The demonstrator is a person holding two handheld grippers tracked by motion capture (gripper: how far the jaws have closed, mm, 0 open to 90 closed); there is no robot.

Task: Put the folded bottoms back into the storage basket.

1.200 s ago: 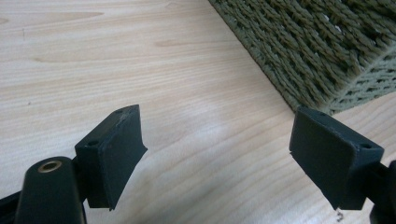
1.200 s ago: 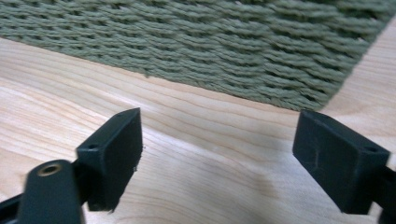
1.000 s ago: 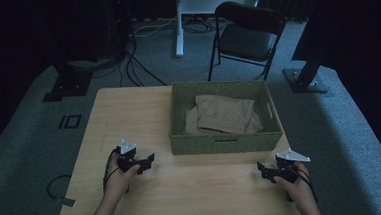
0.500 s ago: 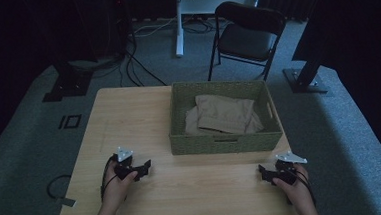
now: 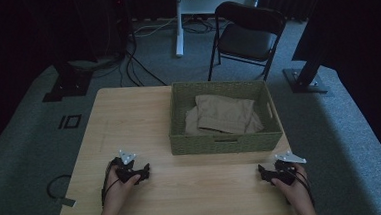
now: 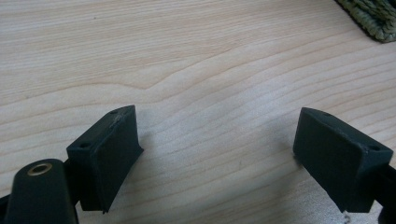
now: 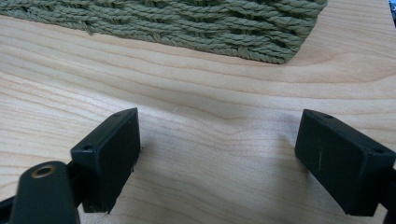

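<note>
Both claws rest wide open and empty on the worktop (image 5: 129, 116): left claw (image 5: 143, 169), right claw (image 5: 261, 171). The folded beige cloth (image 5: 225, 113) lies inside the woven basket (image 5: 220, 141). Reaching in, a jaw could catch the rim and shove the basket.

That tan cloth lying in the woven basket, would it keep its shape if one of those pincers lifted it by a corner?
Probably not. The tan cloth lies folded and rumpled, so it would likely droop and unfold when lifted. It looks thin, so probably light. Its soft weave should not slip easily. The basket has raised walls, which the cloth might drag over on its way out.
</note>
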